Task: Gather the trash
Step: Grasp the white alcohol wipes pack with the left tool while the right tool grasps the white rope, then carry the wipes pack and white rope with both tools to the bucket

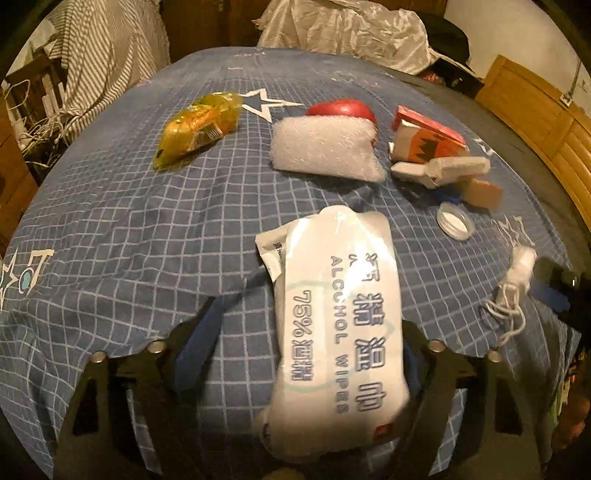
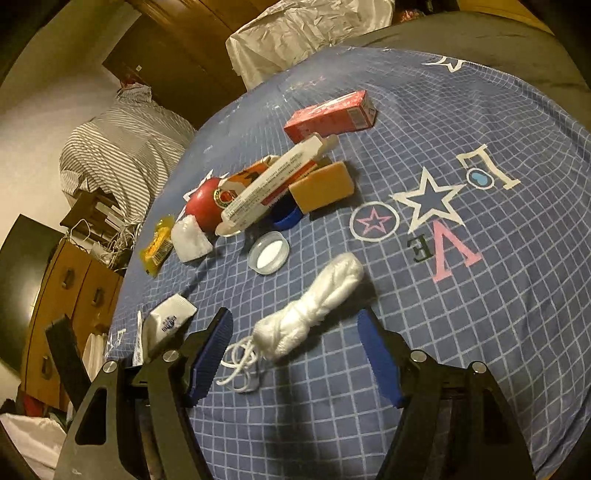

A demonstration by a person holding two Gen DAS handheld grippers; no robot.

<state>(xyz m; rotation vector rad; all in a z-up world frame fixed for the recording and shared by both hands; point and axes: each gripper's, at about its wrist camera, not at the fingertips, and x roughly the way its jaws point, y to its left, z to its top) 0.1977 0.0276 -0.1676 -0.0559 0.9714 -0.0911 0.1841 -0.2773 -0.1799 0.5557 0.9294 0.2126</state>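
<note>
A white alcohol wipes pack [image 1: 332, 317] lies on the blue checked bedsheet [image 1: 129, 221], lengthwise between the fingers of my left gripper [image 1: 310, 314]. It rests by the right finger, and a gap of sheet separates it from the left blue pad [image 1: 199, 343]. The same pack [image 2: 166, 321] shows in the right wrist view too. My right gripper [image 2: 295, 314] stands open around a white string bundle [image 2: 310, 314] with loose loops, and neither pad touches it. The bundle [image 1: 517, 273] also appears at the right edge of the left wrist view.
Farther up the bed lie a yellow wrapper [image 1: 197, 127], a white foam pad [image 1: 325, 147], a red apple [image 1: 341, 109], a red-and-white carton [image 1: 424, 140], a long white box [image 2: 277, 184], an orange sponge [image 2: 321, 186], a red box [image 2: 332, 118] and a clear lid [image 2: 268, 253]. A white plastic bag [image 1: 343, 33] sits at the far end.
</note>
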